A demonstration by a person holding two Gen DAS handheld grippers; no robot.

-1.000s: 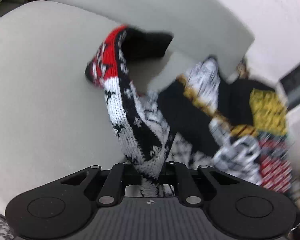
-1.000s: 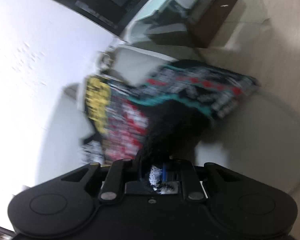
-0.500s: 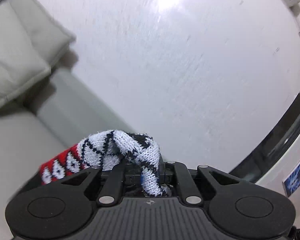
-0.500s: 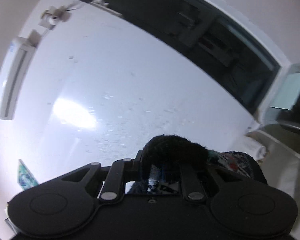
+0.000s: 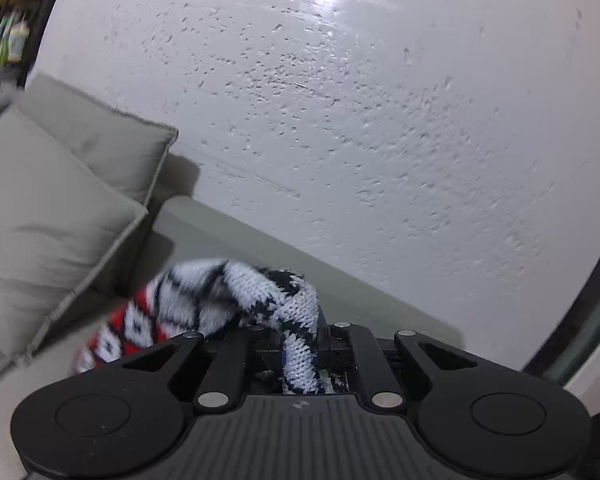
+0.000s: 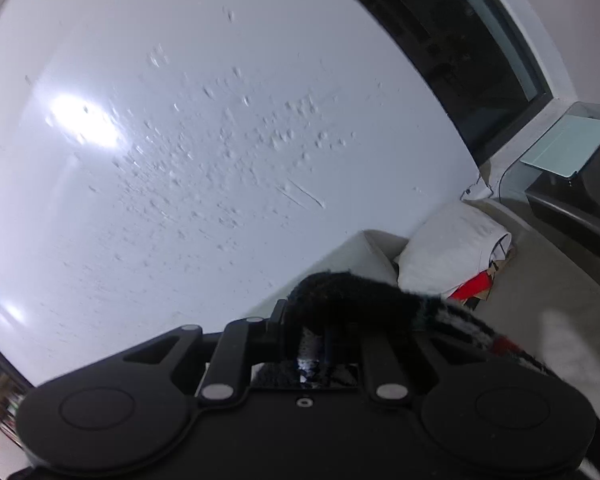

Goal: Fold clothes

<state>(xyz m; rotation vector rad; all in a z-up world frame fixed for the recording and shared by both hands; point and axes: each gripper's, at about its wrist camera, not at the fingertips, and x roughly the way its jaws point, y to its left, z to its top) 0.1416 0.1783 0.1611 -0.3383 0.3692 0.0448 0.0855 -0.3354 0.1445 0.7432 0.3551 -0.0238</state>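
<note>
Wall blocks ahead; cushion left; pillow right.

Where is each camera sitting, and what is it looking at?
Left wrist view: sits on the left gripper, facing the white bumpy wall and grey sofa cushion; shows its jaws shut on the black, white and red knitted sweater.
Right wrist view: sits on the right gripper, facing the wall and dark window; its jaws pinch the sweater's black part.
Both share the wall and the sweater.
</note>
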